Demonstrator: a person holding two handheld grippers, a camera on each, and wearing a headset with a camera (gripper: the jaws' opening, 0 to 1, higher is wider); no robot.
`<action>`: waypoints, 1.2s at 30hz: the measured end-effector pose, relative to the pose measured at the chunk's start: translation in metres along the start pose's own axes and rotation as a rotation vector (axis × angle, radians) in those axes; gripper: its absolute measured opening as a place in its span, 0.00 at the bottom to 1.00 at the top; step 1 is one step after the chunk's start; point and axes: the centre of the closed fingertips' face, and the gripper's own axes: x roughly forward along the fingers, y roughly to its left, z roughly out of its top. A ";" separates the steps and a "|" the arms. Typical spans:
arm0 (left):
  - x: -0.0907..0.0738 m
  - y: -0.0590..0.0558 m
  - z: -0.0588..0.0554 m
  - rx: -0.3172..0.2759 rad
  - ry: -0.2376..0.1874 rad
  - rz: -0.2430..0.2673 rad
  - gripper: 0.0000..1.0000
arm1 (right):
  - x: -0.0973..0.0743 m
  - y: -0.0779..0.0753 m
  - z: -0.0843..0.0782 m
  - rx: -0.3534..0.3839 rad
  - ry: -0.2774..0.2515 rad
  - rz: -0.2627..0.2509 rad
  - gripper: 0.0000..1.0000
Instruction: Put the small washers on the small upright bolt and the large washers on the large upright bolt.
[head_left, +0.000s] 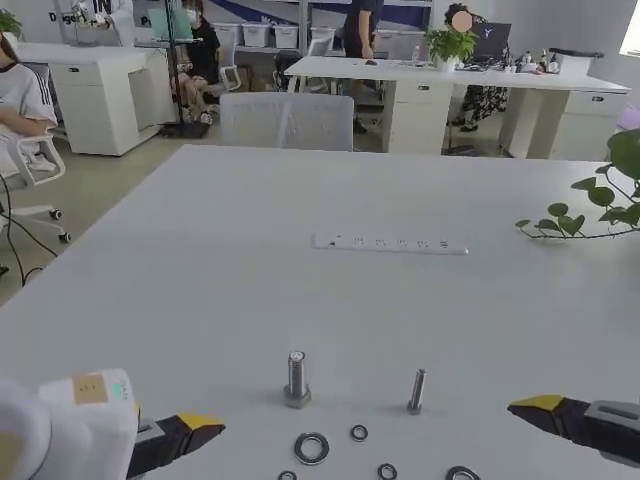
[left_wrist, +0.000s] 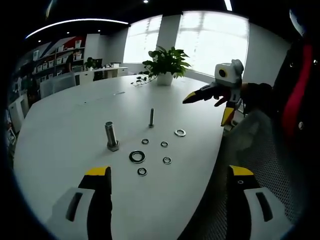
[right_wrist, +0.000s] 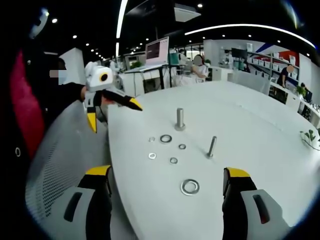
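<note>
left claw (left_wrist: 169, 171): jaws spread wide, nothing between them. Hangs off the table's near left edge, aimed at the parts. Reads as a ready stance, no pick begun.
right claw (right_wrist: 167, 171): also spread and empty, near right, so either claw can reach the rings.
small washers (left_wrist: 164, 144): four thin metal rings lying flat, scattered between the claws, just near of the bolts.
large washers (left_wrist: 137, 156): two wider flat rings, one just near of the large bolt, one off to the right.
large bolt (head_left: 296, 378): left, thick grey metal, standing on its head, shank bare.
small bolt (head_left: 416, 391): right, slim, head down too. Upright so rings can drop over the tip.
table (head_left: 200, 280): white and smooth. Flat rings offer little edge to pinch and will likely slide.
progress: none of six on.
</note>
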 end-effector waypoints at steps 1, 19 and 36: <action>0.000 0.000 0.000 0.001 0.001 0.000 0.96 | 0.000 0.000 0.000 0.001 0.001 0.000 0.93; 0.000 -0.003 0.000 0.002 -0.003 0.005 0.96 | -0.001 -0.001 -0.004 0.001 0.006 0.000 0.92; -0.002 -0.005 0.001 0.002 -0.002 0.009 0.96 | 0.000 -0.003 -0.006 -0.011 0.028 -0.003 0.90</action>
